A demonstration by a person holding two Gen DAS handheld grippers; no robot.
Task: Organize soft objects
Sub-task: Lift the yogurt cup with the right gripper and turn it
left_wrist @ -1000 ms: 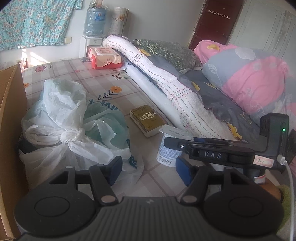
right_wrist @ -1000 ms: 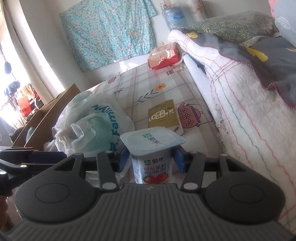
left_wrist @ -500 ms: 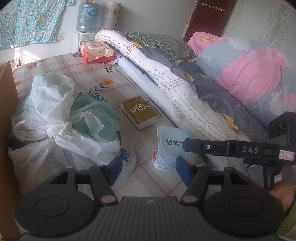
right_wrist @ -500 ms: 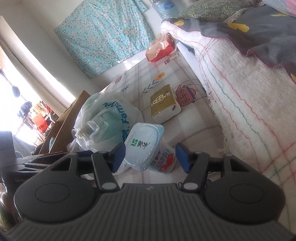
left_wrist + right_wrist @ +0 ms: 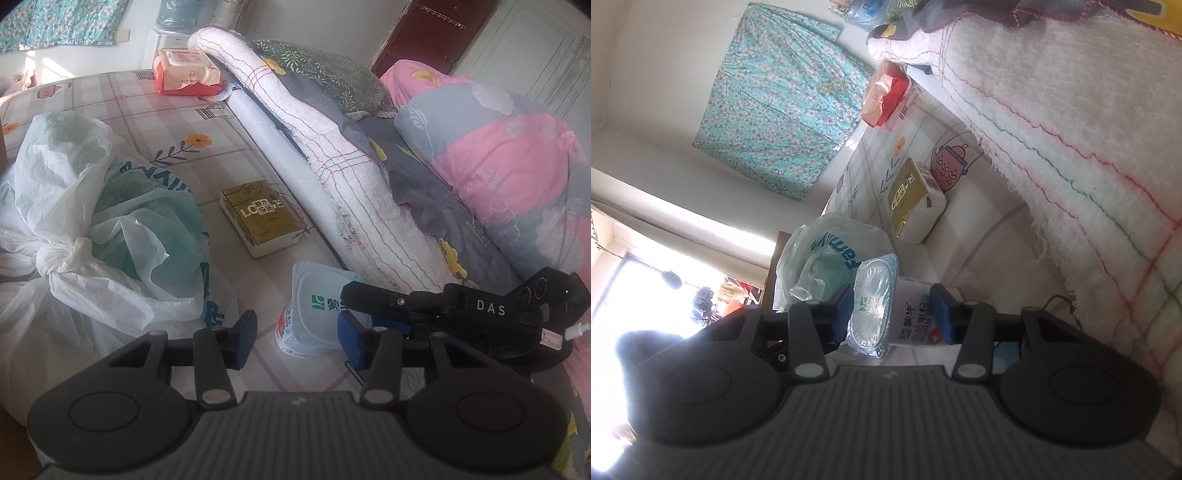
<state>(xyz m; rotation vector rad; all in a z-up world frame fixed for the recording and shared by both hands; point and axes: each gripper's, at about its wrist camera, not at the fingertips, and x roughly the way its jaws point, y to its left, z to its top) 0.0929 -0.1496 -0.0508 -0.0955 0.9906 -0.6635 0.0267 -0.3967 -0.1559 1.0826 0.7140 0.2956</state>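
A white yogurt cup (image 5: 908, 317) with a foil lid lies tipped on its side between the blue pads of my right gripper (image 5: 892, 315), which is shut on it. In the left wrist view the same cup (image 5: 310, 314) sits low over the patterned mat, with my right gripper (image 5: 369, 306) on it from the right. My left gripper (image 5: 297, 338) is open and empty just in front of the cup. A tied white and green plastic bag (image 5: 92, 229) lies at the left. A gold tissue pack (image 5: 262, 218) lies beyond the cup.
A rolled white quilt (image 5: 332, 155) and grey and pink bedding (image 5: 498, 158) run along the right. A red wipes pack (image 5: 184, 72) lies at the far end of the mat. A cardboard box edge (image 5: 775, 251) stands behind the bag.
My right gripper has rolled over, tipping the yogurt cup from upright onto its side. My left gripper has drawn closer to the cup.
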